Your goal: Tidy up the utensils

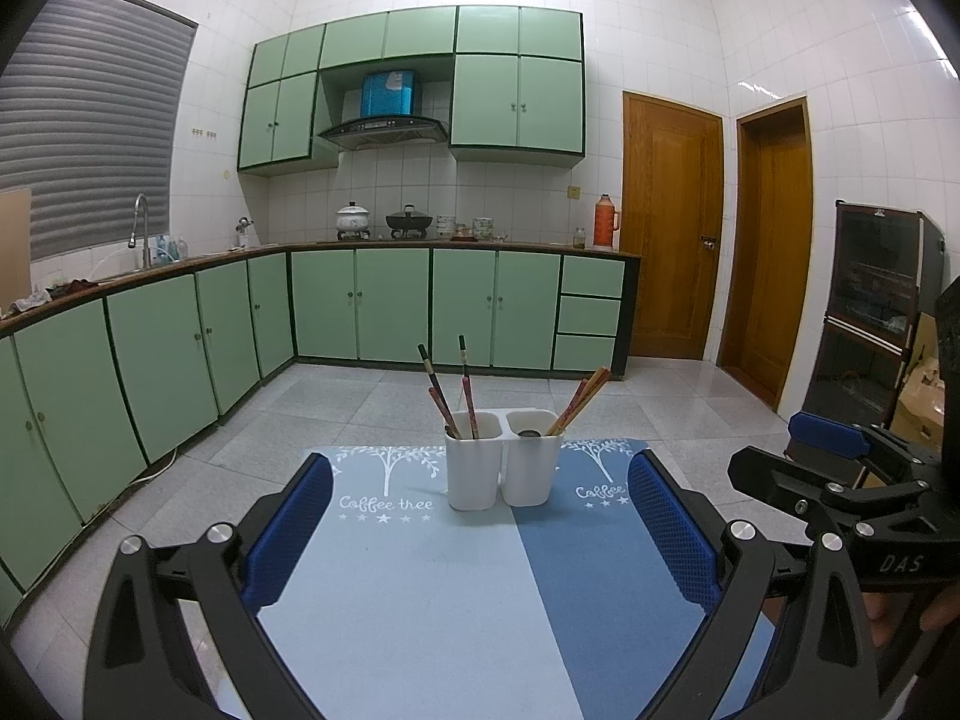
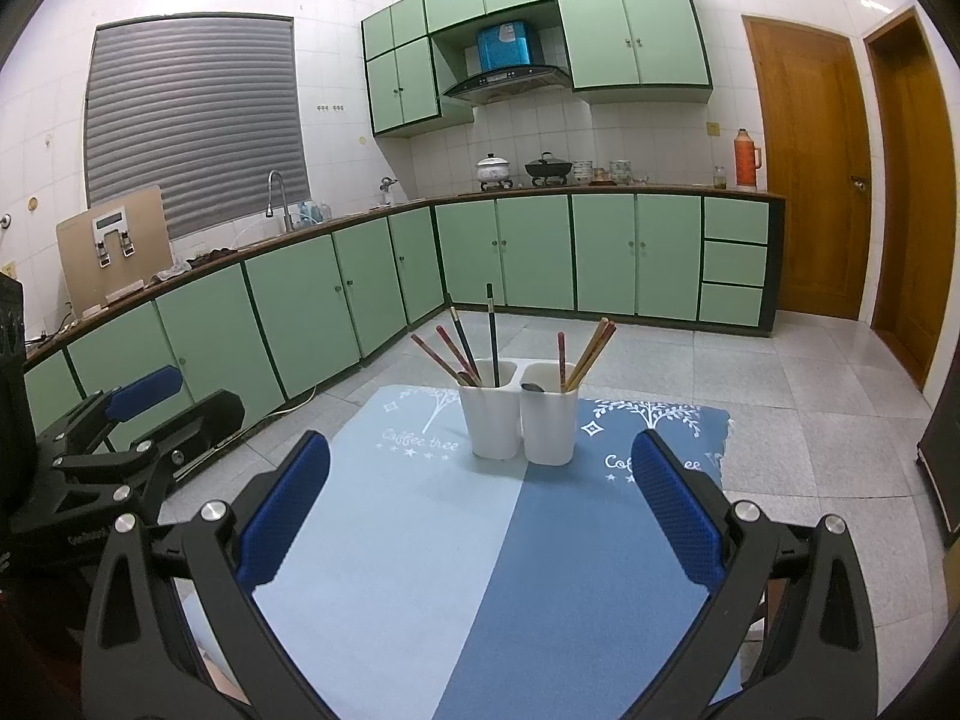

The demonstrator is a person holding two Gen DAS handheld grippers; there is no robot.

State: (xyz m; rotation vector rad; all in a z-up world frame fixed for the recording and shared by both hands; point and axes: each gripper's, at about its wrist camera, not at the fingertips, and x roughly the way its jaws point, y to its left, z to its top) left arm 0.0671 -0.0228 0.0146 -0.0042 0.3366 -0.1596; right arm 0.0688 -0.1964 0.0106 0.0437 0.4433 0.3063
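A white two-cup utensil holder stands upright at the far end of a blue two-tone mat. Its left cup holds several dark and red chopsticks. Its right cup holds tan and red chopsticks and a dark spoon bowl. My left gripper is open and empty, short of the holder. My right gripper is open and empty, also short of it. Each gripper shows at the side of the other's view.
The mat covers a small table with grey tiled floor around it. Green kitchen cabinets run along the left and back walls. Two wooden doors stand at the right. A dark cabinet is at the far right.
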